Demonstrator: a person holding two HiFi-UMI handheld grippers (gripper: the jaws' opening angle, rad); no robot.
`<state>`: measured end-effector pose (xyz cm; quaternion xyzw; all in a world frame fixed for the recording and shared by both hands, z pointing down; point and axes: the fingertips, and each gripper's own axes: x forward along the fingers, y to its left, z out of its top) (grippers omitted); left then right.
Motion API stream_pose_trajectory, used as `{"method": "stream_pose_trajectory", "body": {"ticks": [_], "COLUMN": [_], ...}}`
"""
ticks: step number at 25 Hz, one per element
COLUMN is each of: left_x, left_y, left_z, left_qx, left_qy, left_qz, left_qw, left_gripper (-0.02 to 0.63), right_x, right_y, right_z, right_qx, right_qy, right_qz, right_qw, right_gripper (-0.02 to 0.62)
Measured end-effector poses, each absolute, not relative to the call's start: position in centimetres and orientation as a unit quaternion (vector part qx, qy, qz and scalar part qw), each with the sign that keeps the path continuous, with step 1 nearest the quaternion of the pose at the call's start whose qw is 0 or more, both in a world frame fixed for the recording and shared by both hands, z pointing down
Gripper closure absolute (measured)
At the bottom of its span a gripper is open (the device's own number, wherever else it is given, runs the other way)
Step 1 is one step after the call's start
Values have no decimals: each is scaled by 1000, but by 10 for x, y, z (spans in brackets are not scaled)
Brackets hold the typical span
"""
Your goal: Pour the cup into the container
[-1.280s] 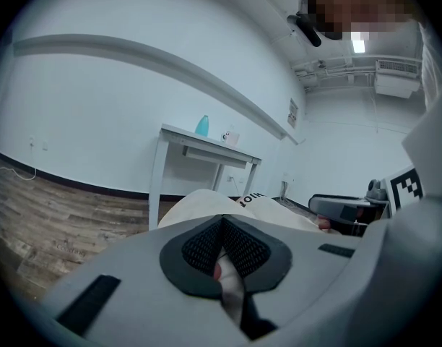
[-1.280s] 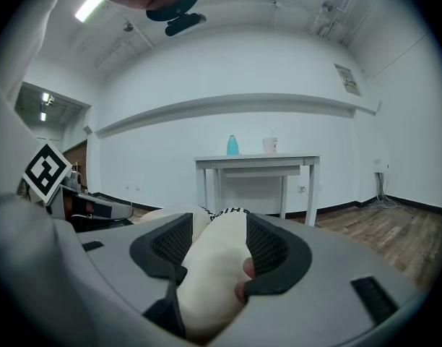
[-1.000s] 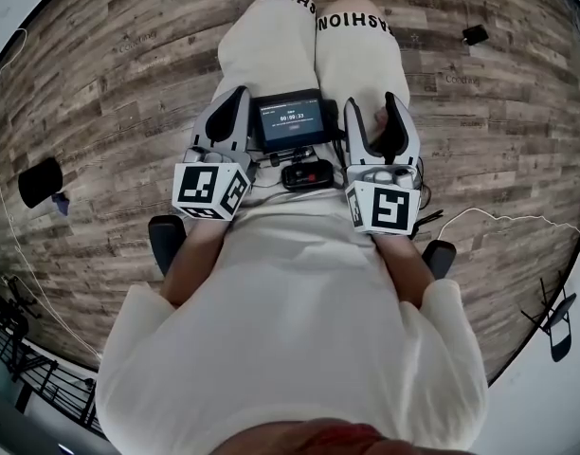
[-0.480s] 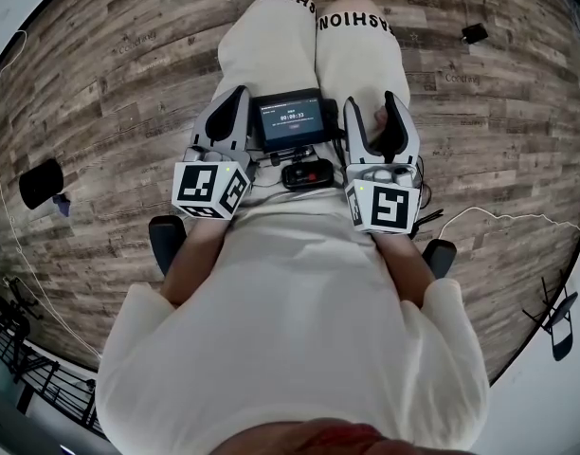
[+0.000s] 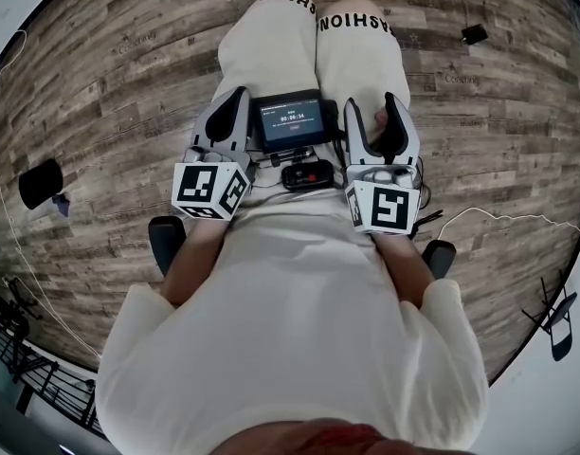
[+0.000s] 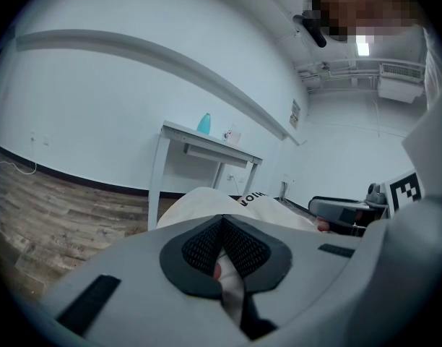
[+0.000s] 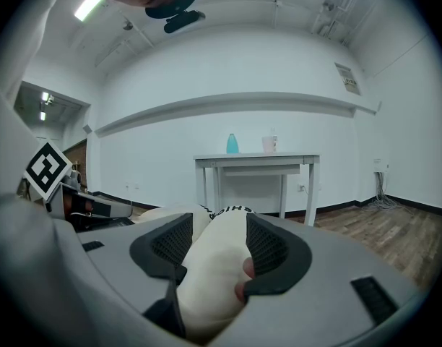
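Left gripper: clenched, nothing between the jaws.
Right gripper: released, jaws apart and grasping nothing; a thigh shows beyond them.
Stage: judged not begun; the person sits with both grippers well apart from the counter.
Cup: upright on the counter, just beside the container.
Container: teal and bottle-shaped; taken to be the pouring target.
Step advice: go to the counter and take the cup by its side wall with the released gripper. Hold it upright until it is over the container. Tip slowly, as the mouth may be narrow.
Gripper views only: counter, cup and container.
Head view only: a screen between the grippers and the wood floor; no counter.
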<state>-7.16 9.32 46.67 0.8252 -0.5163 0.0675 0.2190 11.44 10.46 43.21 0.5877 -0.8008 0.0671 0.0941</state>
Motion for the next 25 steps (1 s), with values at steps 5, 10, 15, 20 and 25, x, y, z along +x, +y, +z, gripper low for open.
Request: {"method": "stream_pose_trajectory", "body": {"ticks": [5,10,15,20,25], "left_x": [-71,-71,-71,-71,-72], "left_y": [90,92,92,92,92], "left_z": [466,467,467,467,466], "left_qx": [827,825,826,826,826], "left_qy": [-516,-516,-515,-515,-515], "left_qz": [65,66,65,66,65], "left_qw": [216,220,219,220,220], "left_gripper": [595,595,595,595,595], "right_x": [115,115,115,115,115], "right_y": [102,104,103,103,104], "right_z": [431,433,431,431,432], "right_qx": [589,588,589,590,589], "right_qy": [-801,-800,-800,-799,-800], "right_qz": [63,67,66,67,66], "right_qw": [91,93,91,89,92], "right_gripper": [359,359,359,359,359]}}
